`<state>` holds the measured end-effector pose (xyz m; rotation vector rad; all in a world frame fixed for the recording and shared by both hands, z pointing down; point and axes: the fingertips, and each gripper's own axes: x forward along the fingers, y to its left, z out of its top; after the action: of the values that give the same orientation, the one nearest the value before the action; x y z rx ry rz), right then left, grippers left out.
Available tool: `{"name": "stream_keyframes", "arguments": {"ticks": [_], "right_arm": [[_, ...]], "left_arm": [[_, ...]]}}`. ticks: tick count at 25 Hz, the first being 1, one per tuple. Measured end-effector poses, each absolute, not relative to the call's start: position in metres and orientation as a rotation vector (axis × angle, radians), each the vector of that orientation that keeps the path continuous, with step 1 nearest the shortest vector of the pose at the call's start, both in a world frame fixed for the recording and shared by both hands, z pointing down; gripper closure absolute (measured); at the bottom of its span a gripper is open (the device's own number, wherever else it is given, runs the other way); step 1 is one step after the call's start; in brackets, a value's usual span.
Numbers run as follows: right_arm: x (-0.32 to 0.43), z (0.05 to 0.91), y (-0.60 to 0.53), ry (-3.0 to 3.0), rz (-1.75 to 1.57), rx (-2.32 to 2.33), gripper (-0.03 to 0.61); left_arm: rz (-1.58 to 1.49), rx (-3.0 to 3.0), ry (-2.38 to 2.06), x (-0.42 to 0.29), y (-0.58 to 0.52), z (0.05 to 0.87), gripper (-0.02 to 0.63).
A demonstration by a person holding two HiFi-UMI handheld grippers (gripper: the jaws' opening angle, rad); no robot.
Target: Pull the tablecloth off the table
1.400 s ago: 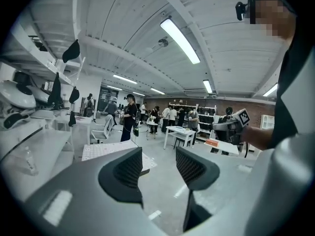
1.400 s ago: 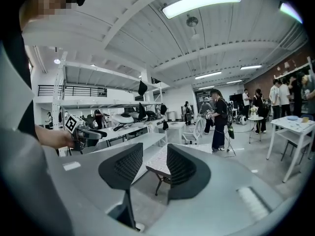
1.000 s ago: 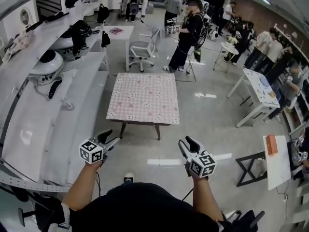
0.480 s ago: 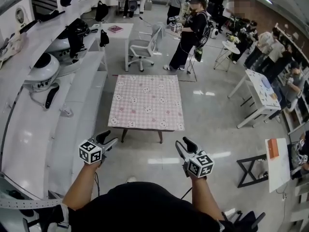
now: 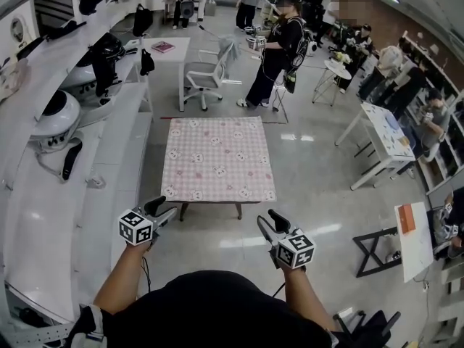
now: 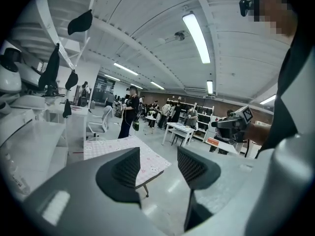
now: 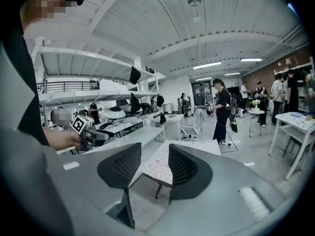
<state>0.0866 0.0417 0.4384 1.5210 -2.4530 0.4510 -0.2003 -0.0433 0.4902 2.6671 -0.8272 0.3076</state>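
Note:
A pink checked tablecloth (image 5: 217,158) covers a low square table on dark legs in the middle of the floor. Both grippers hang in the air short of its near edge, touching nothing. My left gripper (image 5: 165,206) stands open off the near left corner, and the tablecloth (image 6: 153,161) shows through the gap between its jaws (image 6: 158,168). My right gripper (image 5: 267,218) is open off the near right corner. Its jaws (image 7: 154,167) have just been opening with nothing between them; the tablecloth (image 7: 158,165) lies well beyond them.
A long white bench (image 5: 109,172) with robot heads (image 5: 54,118) runs along the left. Behind the table are an office chair (image 5: 206,78) and a standing person (image 5: 272,49). White tables (image 5: 384,133), several people and a black trestle (image 5: 373,249) stand at the right.
The whole view and both grippers have come closer to the table, whose near edge now sits lower in the picture. The right gripper has shifted slightly left.

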Motion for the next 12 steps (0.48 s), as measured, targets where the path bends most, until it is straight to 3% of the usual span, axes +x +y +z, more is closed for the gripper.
{"name": "stream_keyframes", "arguments": {"ticks": [12], "right_arm": [[0.05,0.451,0.035,-2.443,0.465,1.507,0.365]], "left_arm": [[0.3,2.714,-0.739,-0.202,-0.066,0.484,0.387]]}}
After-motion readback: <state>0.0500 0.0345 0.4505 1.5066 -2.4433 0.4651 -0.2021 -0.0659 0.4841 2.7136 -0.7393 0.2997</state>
